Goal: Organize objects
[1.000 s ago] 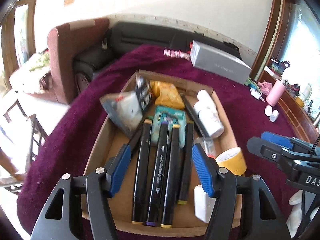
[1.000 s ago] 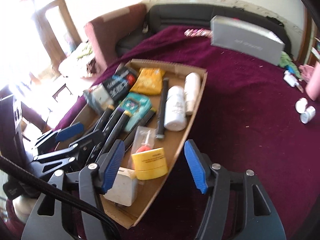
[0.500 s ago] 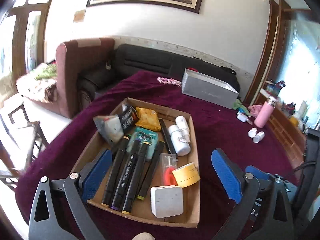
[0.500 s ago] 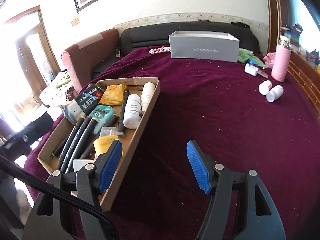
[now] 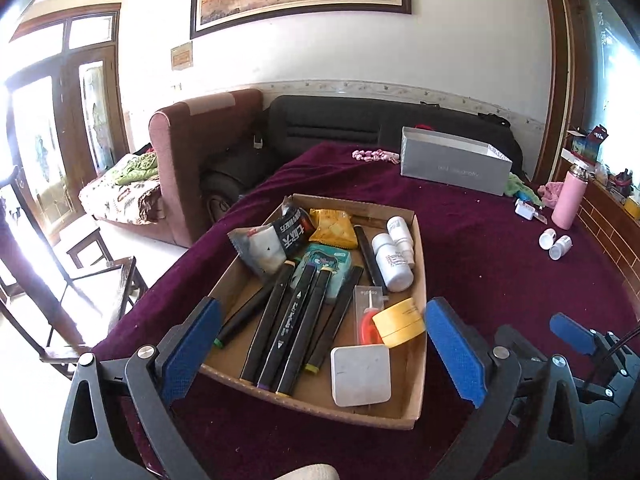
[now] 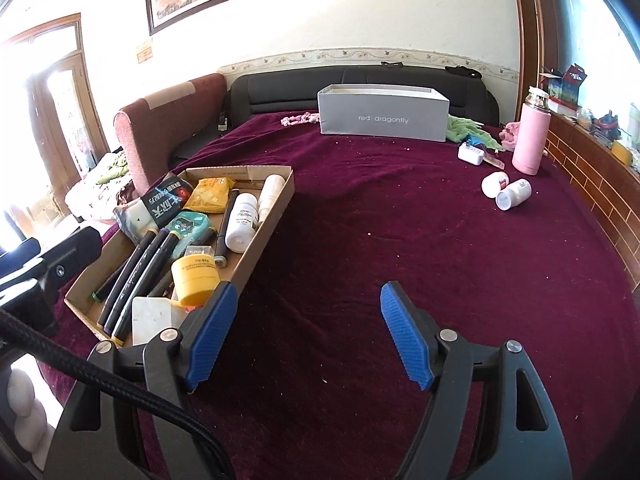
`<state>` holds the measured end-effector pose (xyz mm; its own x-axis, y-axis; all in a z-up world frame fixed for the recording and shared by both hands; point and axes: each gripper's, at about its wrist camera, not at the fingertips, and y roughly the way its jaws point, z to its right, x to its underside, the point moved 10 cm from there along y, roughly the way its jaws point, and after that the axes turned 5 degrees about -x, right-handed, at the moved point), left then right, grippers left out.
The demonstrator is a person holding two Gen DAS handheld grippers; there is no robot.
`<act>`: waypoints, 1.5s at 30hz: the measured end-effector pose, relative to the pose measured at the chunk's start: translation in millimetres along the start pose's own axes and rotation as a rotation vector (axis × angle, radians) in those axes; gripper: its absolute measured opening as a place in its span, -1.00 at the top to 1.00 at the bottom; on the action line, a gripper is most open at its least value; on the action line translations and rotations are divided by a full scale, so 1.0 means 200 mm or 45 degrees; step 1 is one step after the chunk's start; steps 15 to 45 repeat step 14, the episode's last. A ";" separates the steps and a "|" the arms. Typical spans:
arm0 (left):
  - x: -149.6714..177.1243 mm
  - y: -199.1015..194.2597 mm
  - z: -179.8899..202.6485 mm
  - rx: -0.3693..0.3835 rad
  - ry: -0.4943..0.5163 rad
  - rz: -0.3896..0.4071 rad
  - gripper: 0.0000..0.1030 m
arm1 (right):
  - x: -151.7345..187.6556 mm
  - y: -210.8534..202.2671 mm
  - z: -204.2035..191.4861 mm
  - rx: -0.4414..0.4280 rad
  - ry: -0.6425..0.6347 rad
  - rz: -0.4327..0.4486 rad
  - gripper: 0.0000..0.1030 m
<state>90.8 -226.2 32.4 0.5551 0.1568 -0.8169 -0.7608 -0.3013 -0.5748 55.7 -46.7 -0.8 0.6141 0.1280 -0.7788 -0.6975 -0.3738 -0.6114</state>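
As seen now: mostly sorted.
Shallow brown cardboard tray (image 5: 418,312), frame centre: holds black markers (image 5: 298,320), yellow tape roll (image 5: 400,322), packets.
Two white bottles (image 6: 506,190), upper right: left out (probably next).
Left gripper (image 5: 320,354): just spread wide, empty.
Right gripper (image 6: 306,338): just widening, empty.

4 white bottles (image 6: 241,227), 5 markers (image 5: 298,322).

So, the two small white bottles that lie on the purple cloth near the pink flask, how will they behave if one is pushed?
The white bottles lie on their sides, so a push will probably roll them. The soft purple cloth may slow that roll. They look like small plastic, likely light and not fragile, yet smooth, so perhaps slippery.
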 end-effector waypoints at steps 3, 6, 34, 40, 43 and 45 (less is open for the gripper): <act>0.03 0.01 -0.01 0.004 -0.018 -0.033 -0.93 | 0.02 0.00 -0.01 0.001 -0.012 -0.009 -0.45; 0.06 0.03 -0.04 -0.006 -0.034 -0.055 -0.93 | 0.03 0.00 -0.03 0.001 -0.026 -0.015 -0.45; 0.10 0.07 -0.08 -0.052 -0.030 -0.086 -0.93 | 0.04 0.01 -0.07 0.011 -0.066 -0.023 -0.46; 0.10 0.07 -0.08 -0.052 -0.030 -0.086 -0.93 | 0.04 0.01 -0.07 0.011 -0.066 -0.023 -0.46; 0.10 0.07 -0.08 -0.052 -0.030 -0.086 -0.93 | 0.04 0.01 -0.07 0.011 -0.066 -0.023 -0.46; 0.10 0.07 -0.08 -0.052 -0.030 -0.086 -0.93 | 0.04 0.01 -0.07 0.011 -0.066 -0.023 -0.46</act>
